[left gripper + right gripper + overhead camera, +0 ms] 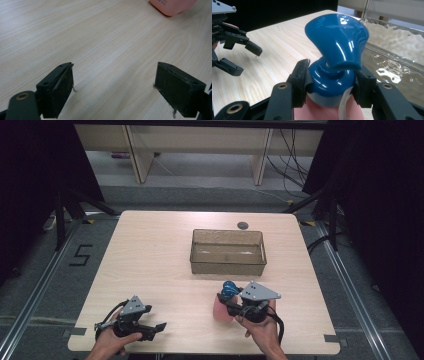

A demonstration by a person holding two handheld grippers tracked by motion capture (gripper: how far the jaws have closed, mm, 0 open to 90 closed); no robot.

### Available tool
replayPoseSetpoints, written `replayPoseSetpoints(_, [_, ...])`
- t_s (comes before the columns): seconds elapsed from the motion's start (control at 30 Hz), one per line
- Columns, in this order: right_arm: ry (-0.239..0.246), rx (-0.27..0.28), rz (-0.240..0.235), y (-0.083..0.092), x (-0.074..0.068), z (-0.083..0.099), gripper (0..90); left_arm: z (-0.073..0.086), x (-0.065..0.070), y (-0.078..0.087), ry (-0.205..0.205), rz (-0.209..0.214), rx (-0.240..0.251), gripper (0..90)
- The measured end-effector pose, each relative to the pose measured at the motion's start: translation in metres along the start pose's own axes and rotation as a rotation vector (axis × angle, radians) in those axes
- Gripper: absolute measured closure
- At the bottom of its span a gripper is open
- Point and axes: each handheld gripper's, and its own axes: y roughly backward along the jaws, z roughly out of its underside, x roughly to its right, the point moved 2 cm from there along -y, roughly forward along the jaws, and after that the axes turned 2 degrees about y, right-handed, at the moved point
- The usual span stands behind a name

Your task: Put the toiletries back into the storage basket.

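Note:
A pink bottle [219,310] with a glossy blue pump top [230,288] stands on the wooden table [150,260] in front of the bin. My right gripper [226,301] is shut on the bottle; in the right gripper view its pads [302,80] press both sides of the blue collar under the pump head [337,35]. My left gripper [158,328] lies low near the table's front left, open, with bare wood between its jaws [113,87]. The pink bottle's base [172,6] shows far off in the left gripper view.
A clear plastic bin [227,267] sits at the table's middle, just beyond the bottle, its wavy rim [397,27] close on the right. A small dark disc [242,225] lies at the far edge. The left gripper [242,57] shows across the table.

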Motion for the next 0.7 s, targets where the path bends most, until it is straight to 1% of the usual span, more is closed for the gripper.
replayPoseSetpoints(0.1, [-0.001,-0.008,-0.003,0.000,0.000,0.000,53.3,0.000,-0.001,0.000,-0.009,-0.005,0.002,14.9])
replayPoseSetpoints(0.13, [-0.019,-0.013,-0.008,0.001,-0.001,0.000,53.3,0.000,0.001,-0.001,0.010,-0.003,0.017,14.9])
replayPoseSetpoints(0.17, [-0.024,-0.007,-0.008,0.000,-0.001,-0.001,53.3,0.000,0.001,-0.001,0.007,0.000,0.013,14.9])
replayPoseSetpoints(0.2, [-0.021,-0.010,-0.011,0.000,0.000,-0.001,53.4,0.000,0.001,0.000,0.006,0.001,0.008,14.9])
replayPoseSetpoints(0.23, [-0.018,-0.014,-0.014,0.000,0.000,-0.002,53.4,0.000,0.000,0.000,-0.001,-0.008,0.008,14.9])
replayPoseSetpoints(0.27, [-0.022,-0.006,-0.003,0.000,0.001,-0.003,53.4,0.000,0.000,0.000,-0.001,-0.007,0.011,14.9])
replayPoseSetpoints(0.3, [0.002,0.004,-0.003,0.000,0.003,-0.005,53.3,0.000,0.000,0.001,-0.009,-0.005,0.007,14.9])
replayPoseSetpoints(0.33, [-0.020,0.001,-0.015,0.000,0.002,-0.006,53.4,0.000,-0.001,0.001,-0.014,-0.006,0.007,14.9])
replayPoseSetpoints(0.37, [-0.023,-0.008,-0.010,0.001,0.002,-0.008,53.4,0.000,-0.001,0.001,-0.010,-0.005,0.005,14.9])
replayPoseSetpoints(0.4, [-0.017,0.012,-0.017,-0.001,0.003,-0.009,53.4,0.000,-0.001,0.001,-0.011,-0.006,0.004,14.9])
replayPoseSetpoints(0.43, [-0.010,0.003,-0.014,0.000,0.004,-0.011,53.4,0.001,0.000,0.001,0.007,-0.004,0.016,14.9])
replayPoseSetpoints(0.47, [-0.007,0.008,0.001,0.001,0.004,-0.013,53.4,0.001,0.000,0.002,-0.004,-0.001,0.002,14.9])
replayPoseSetpoints(0.5, [-0.025,0.007,-0.008,0.001,0.003,-0.014,53.4,0.001,-0.001,0.002,-0.004,-0.003,0.000,14.9])
replayPoseSetpoints(0.53, [0.008,0.011,0.002,0.002,0.006,-0.016,53.4,0.001,-0.001,0.003,-0.015,-0.010,0.000,14.9])
replayPoseSetpoints(0.57, [0.006,0.027,0.001,0.001,0.006,-0.017,53.4,0.001,0.000,0.002,-0.005,-0.009,0.012,14.9])
replayPoseSetpoints(0.6, [-0.009,0.024,0.000,0.002,0.006,-0.018,53.4,0.000,0.000,0.002,0.007,-0.004,0.023,14.9])
replayPoseSetpoints(0.63, [-0.010,0.024,0.005,0.003,0.007,-0.020,53.4,0.000,0.000,0.002,0.007,-0.003,0.021,14.9])
replayPoseSetpoints(0.67, [0.001,0.031,0.000,0.003,0.009,-0.021,53.4,0.000,0.000,0.002,0.007,-0.007,0.023,14.9])
replayPoseSetpoints(0.7, [-0.005,0.035,0.008,0.003,0.010,-0.022,53.4,0.001,-0.001,0.003,-0.006,-0.011,0.012,14.9])
